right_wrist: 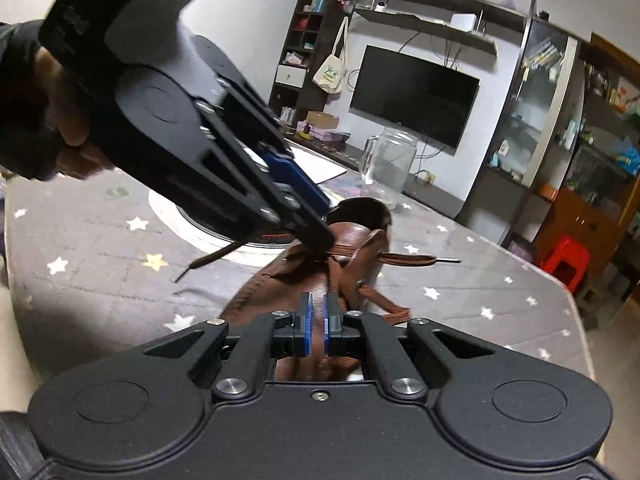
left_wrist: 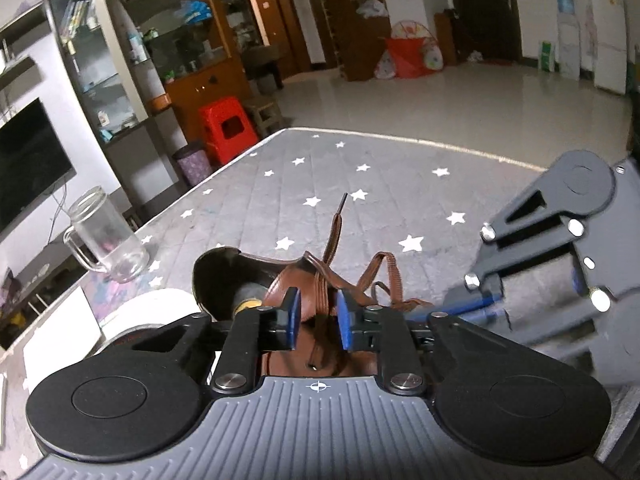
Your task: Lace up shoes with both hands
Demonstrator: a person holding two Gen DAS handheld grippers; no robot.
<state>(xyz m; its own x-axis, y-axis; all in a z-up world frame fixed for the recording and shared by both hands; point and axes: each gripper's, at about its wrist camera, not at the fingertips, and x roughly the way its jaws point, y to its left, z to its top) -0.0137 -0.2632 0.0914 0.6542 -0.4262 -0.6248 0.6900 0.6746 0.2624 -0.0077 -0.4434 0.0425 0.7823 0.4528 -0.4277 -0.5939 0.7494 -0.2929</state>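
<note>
A lived-in sitting room: a dark wall television [right_wrist: 414,94], glass-fronted shelving, a red plastic stool [left_wrist: 227,128] on a pale tiled floor. The bench [left_wrist: 380,184] carries a grey quilted cover printed with white stars; it looks soft and slightly grippy, so the shoe should not slide readily. A clear glass jar with a handle [left_wrist: 106,236] stands well to the left of the left fingers.

The brown leather shoe [right_wrist: 280,288] lies directly ahead of both tools. The flat brown woven lace [left_wrist: 330,236] is threaded through the upper eyelets, its loose ends trailing over the cover. The lace is light, limp and thin; the stiff tip [left_wrist: 343,200] is judged the surest hold for threading. The leather looks smooth and firm.

The left gripper [left_wrist: 316,320] stands part open, a strand of lace running between its fingers without being clamped. The right gripper [right_wrist: 317,320] is nearly closed, a narrow gap showing; whether it pinches anything cannot be told.
</note>
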